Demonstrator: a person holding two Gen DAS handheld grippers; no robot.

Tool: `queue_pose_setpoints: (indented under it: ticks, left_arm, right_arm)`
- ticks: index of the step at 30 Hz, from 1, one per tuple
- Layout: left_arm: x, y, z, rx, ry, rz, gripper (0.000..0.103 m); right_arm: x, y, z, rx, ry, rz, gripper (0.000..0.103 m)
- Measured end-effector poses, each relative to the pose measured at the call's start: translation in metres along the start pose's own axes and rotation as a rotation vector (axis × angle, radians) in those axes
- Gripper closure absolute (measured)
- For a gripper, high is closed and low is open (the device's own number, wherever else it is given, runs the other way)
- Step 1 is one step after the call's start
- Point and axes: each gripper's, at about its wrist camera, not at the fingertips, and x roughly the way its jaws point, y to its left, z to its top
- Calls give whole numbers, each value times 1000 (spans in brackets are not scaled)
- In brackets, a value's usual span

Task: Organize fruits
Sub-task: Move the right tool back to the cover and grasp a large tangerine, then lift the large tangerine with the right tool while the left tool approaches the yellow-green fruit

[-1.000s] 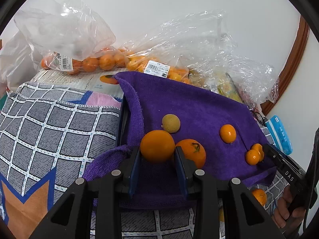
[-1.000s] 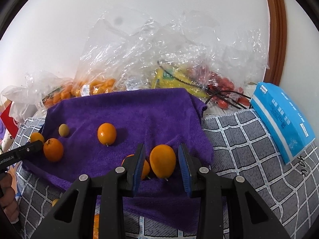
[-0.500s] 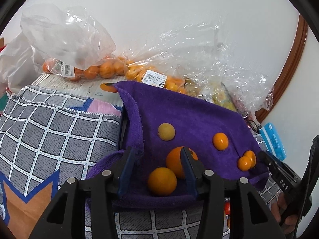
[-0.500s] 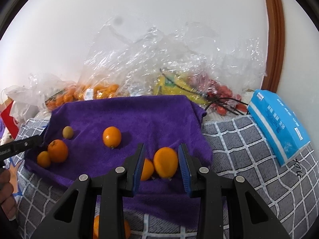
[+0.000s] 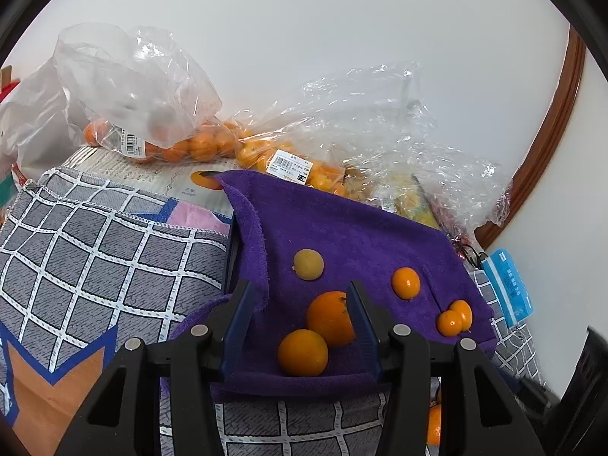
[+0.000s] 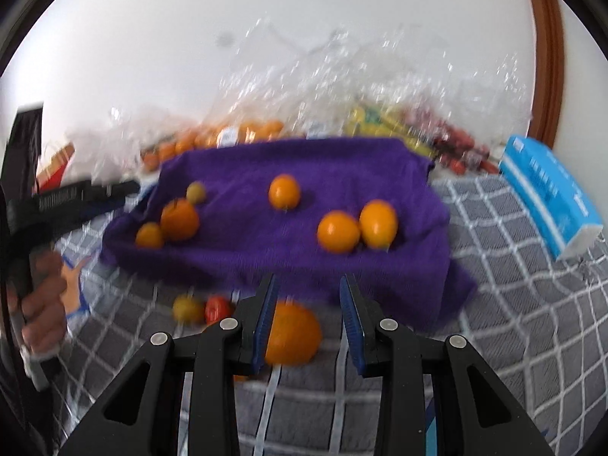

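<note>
A purple towel [image 5: 342, 228] holds several loose fruits. My left gripper [image 5: 300, 304] is open. A small orange [image 5: 303, 352] and a bigger orange [image 5: 328, 317] lie on the towel between its fingers. A yellow-green fruit [image 5: 308, 264] and smaller oranges [image 5: 406, 283] lie farther back. In the blurred right wrist view my right gripper [image 6: 308, 304] is open above the checked cloth. An orange [image 6: 292, 332] lies on the cloth between its fingers. Two oranges [image 6: 357, 226] rest on the towel [image 6: 304, 163] beyond it.
Plastic bags of oranges [image 5: 197, 144] and other produce [image 5: 410, 205] line the wall behind the towel. A blue tissue pack [image 6: 551, 205] lies at the right. A yellow fruit [image 6: 188, 307] and a red one [image 6: 218, 306] lie on the checked cloth [image 5: 95, 247].
My left gripper let go of the small orange, which now lies on the towel, and drew back. My right gripper released its orange, pulled back fast and now hovers over another orange on the cloth.
</note>
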Motion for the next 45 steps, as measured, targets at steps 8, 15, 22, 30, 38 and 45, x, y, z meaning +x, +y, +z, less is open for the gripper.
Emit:
queue_pose_setpoints:
  ticks: [8,15,22,30,38,45]
  left_arm:
    - [1,-5,-2,21,-3,13,54]
    - [2,-2,-1,18,-4,24,53]
    - [2,-3,-1,20,-5,19,53]
    - [2,-4,-2,16,-2,2,53]
    - [-4,-21,-10,72,-21,-38,53]
    - [-14,-41,-22,145,-41,-92,53]
  right_arm:
    - [5,5,-15,30,37,43,64]
    - [20,9,-12,33,85,7,59]
    - [17,0,-15,52,75,-10,61]
    - [-18,-27,-29,97,-33,-128,61]
    - [-21,-43,-32,169,-43,-89,61]
    - [-35,-48,-36,210,-116,-81,61]
